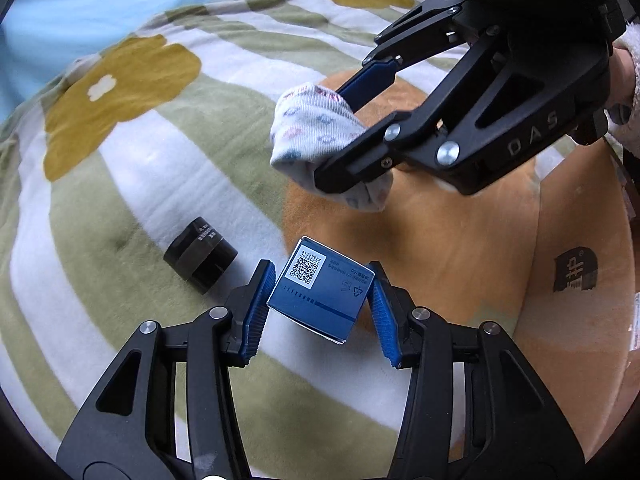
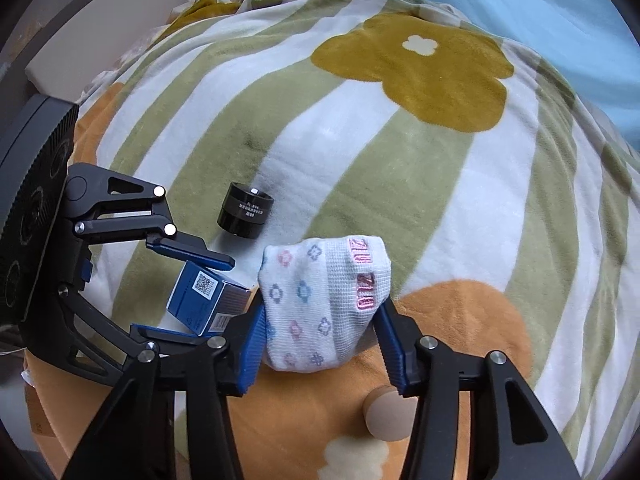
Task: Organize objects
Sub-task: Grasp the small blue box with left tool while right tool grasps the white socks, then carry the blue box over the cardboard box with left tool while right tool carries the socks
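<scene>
Left gripper clamps a small blue box between its blue pads, one pad on each side face; QR-label face turned up toward the left wrist camera, box tilted, long axis running roughly away from the gripper. In the right wrist view the same blue box sits between the left gripper fingers, near the sock. Right gripper holds a bunched white sock with small flower print and pink lettering, pads pressing in from both sides, cuff end up and away from the gripper. In the left view the right gripper grips the white sock above the bed. A black cylinder lies on its side on the striped green-white blanket, just left of the box, untouched; also seen at. Orange patch of blanket under both grippers.
</scene>
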### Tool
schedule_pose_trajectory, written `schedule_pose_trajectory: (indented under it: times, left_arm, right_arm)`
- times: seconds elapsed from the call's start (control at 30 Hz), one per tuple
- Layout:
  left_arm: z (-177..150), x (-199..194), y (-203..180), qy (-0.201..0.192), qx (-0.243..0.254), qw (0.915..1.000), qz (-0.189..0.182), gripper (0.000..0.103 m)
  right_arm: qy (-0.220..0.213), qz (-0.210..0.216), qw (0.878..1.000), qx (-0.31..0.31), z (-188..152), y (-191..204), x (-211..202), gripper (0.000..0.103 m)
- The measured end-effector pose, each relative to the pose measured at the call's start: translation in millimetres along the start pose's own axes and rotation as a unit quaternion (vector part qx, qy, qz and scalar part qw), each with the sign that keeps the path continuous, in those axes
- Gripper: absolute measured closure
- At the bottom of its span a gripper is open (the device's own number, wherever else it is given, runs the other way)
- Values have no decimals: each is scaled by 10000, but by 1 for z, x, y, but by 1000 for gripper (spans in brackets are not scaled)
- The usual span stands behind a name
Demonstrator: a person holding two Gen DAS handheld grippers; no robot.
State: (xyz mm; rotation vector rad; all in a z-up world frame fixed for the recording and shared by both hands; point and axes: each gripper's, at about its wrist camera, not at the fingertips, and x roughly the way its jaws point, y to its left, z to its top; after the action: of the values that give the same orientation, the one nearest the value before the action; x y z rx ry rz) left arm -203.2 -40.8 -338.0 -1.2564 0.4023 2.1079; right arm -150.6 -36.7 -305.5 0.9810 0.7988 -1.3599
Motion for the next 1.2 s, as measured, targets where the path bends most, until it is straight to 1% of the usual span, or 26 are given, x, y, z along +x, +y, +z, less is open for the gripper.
schedule_pose_trajectory:
  times: [0.17, 0.33, 0.47, 0.57, 0.67, 0.73, 0.9, 1.07, 1.13, 1.2]
  left_arm:
    - [3, -30, 0, -131, -70, 9997, 205, 60]
    - [9, -75, -5, -317, -278, 9978, 508, 60]
    - [11, -114, -19, -519, -476, 9956, 619, 60]
    - [12, -140, -37, -593, -618, 9938, 712, 60]
    - [11, -160, -60, -673, -745, 9919, 779, 60]
    - [7, -172, -78, -704, -896, 9902, 811, 60]
    - [-6, -186, -117, -657, -1278, 9853, 928, 60]
    - [-29, -188, -149, -565, -1849, 9780, 782, 60]
    - [-41, -184, -163, -466, -1995, 9753, 822, 60]
    - [-49, -177, -173, -373, -2091, 9731, 891, 60]
  right_arm:
    - [-236, -89, 9996, 133, 1, 9, -31, 56]
    - [-572, -146, 9975, 398, -3, 19, -79, 56]
    - [-695, -235, 9951, 656, -11, 27, -116, 56]
    - [-758, -414, 9932, 787, -22, 31, -145, 56]
    - [-809, -533, 9913, 894, -40, 37, -169, 56]
    - [-760, -559, 9906, 992, -54, 42, -179, 56]
    - [-600, -709, 9888, 1167, -97, 58, -197, 56]
    - [-329, -821, 9868, 1355, -140, 70, -198, 56]
    - [-202, -894, 9863, 1371, -157, 76, -195, 56]
    - [-122, -827, 9857, 1464, -172, 80, -191, 56]
